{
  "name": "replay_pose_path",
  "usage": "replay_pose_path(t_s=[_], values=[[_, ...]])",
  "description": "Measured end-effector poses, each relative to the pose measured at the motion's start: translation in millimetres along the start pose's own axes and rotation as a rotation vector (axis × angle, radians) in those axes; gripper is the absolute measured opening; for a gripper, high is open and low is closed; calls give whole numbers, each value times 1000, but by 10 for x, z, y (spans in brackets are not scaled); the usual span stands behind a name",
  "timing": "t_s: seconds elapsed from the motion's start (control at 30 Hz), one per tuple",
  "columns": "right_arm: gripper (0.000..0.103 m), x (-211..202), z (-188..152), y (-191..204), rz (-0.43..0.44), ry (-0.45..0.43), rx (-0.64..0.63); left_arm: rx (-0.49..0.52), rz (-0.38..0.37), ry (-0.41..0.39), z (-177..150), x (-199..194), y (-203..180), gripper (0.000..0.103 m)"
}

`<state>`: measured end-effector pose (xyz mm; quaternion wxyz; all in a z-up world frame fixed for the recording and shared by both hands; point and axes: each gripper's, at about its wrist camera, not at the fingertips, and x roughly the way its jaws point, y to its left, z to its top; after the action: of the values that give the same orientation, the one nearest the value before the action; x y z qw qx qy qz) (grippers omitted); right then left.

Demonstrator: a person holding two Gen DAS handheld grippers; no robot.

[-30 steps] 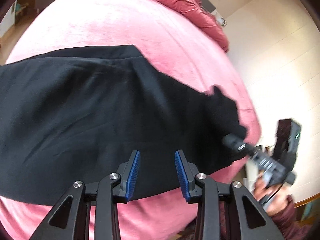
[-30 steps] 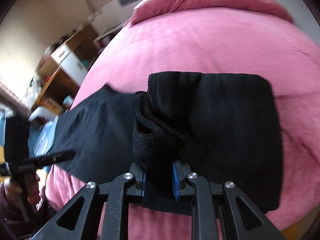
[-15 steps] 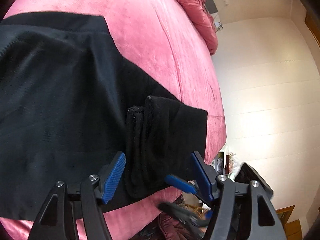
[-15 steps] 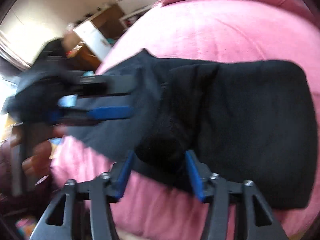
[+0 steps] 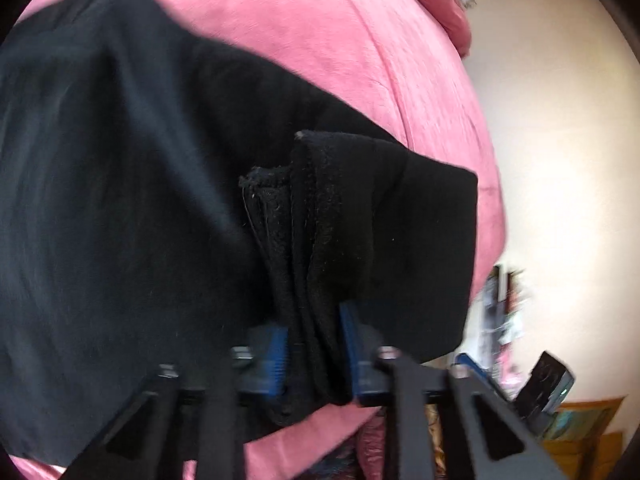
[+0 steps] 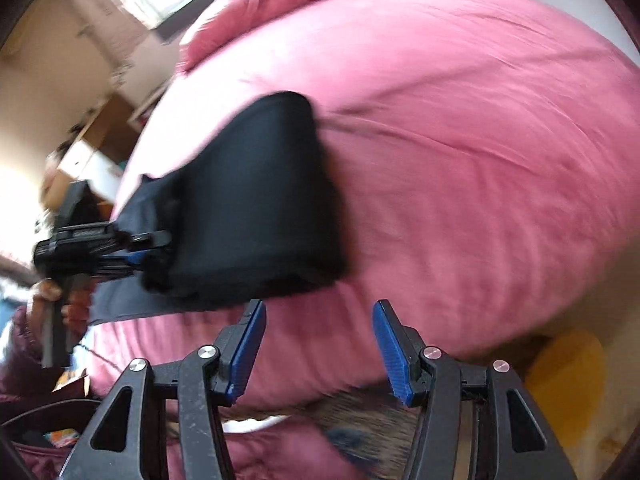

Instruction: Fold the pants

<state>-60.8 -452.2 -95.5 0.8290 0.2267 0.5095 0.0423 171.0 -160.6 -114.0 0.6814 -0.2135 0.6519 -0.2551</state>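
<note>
left wrist view:
left tool (image 5: 314,344): jaws have just been closing; blue pads are now pinching a bunched wad of black fabric, gripping it.
pants (image 5: 160,200): black, lying on the pink bed (image 5: 360,40), spreading ahead of the tool and off to its left; thick hemmed edge (image 5: 312,208) is rising straight out of the jaws.
folded flap (image 5: 420,240): lying just ahead-right of the tool, on top of the lower layer.
right tool in this view: only a dark blurred bit at lower right, cannot tell its state from here.

right wrist view:
right tool (image 6: 318,346): jaws standing apart, nothing between the pads, only pink bed showing ahead through the gap.
pants (image 6: 256,208): folded bundle sitting ahead and to the left of this tool, apart from its pads.
left tool (image 6: 140,250): seen from the side at far left, biting the near-left end of the bundle; a person's hand (image 6: 52,296) is holding its handle.
bed (image 6: 480,160): filling everything ahead and right of the tool.

step in hand (judgement): partway through folding; left tool is taking over the bunched edge, right tool is free of the cloth.
next move (judgement): probably calling for the right tool to take another edge or corner of the bundle, so both ends are carried level for the next fold.
risk (judgement): thick wad could be slipping layers out of the left pads if pulled fast.
</note>
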Motion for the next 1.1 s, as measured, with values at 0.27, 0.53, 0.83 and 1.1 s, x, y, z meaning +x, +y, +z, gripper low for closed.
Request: replay_pose_path(t_s=[0.27, 0.53, 0.83, 1.1], values=[[69, 271, -78, 61, -11, 18, 18, 132, -177, -193, 153, -696, -549, 15], [83, 597, 226, 530, 6, -23, -39, 239, -261, -271, 237, -1110, -994, 14], [33, 847, 254, 517, -130, -35, -48, 131, -119, -238, -72, -922, -174, 14], [49, 978, 273, 649, -140, 64, -168, -31, -33, -146, -469, -357, 568, 14]])
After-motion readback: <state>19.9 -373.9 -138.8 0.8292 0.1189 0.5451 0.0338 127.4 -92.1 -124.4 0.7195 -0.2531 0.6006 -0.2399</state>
